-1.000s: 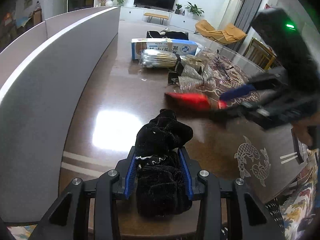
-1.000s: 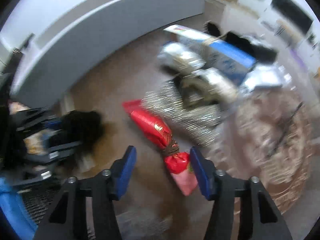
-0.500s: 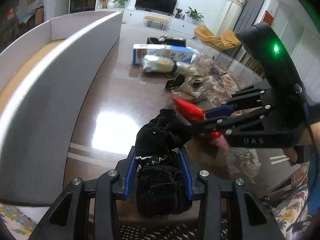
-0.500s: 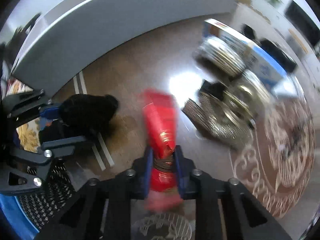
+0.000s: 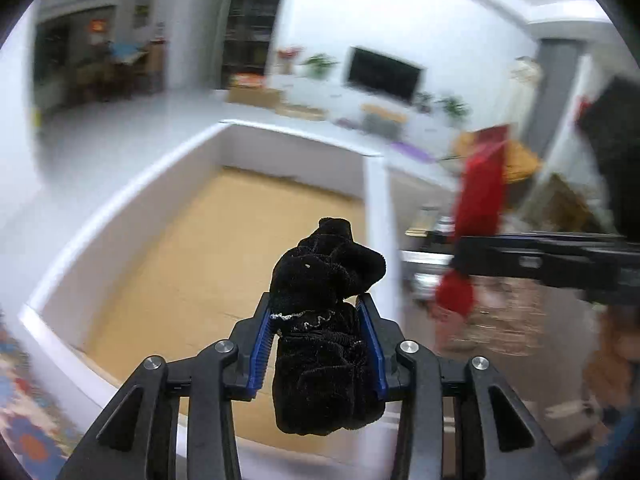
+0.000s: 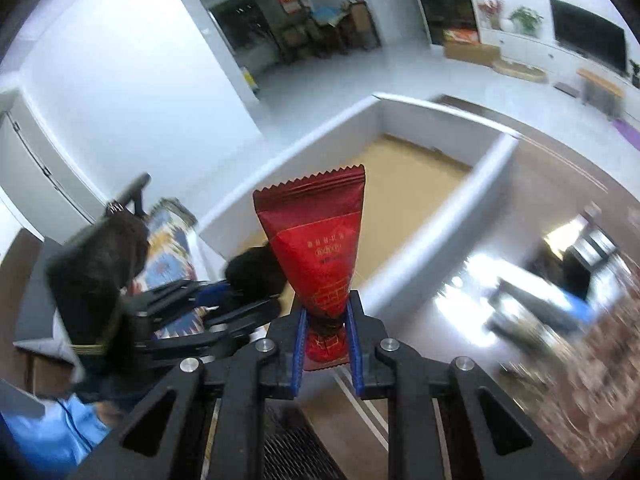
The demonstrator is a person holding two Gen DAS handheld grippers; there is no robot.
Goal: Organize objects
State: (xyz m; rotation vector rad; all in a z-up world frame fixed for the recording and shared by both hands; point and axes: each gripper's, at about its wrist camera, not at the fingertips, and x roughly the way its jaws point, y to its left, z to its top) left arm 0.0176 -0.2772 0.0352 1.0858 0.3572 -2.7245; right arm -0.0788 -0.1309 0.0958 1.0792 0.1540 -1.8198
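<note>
Since the earlier frames, you have lifted both grippers off the brown table [image 6: 532, 184] and brought them toward the white open box [image 5: 132, 184]. Your left gripper [image 5: 320, 334] is clenched on the black velvet pouch [image 5: 324, 332], held above the box's tan floor near its right wall. Your right gripper [image 6: 327, 340] is clamped on the red packet [image 6: 320, 248] at its tied neck, packet upright, beside the box's near wall. The remaining items on the table are blurred.

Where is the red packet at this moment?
The red packet stands upright, clamped in the right gripper, in front of the white box, with the left gripper to its left.
</note>
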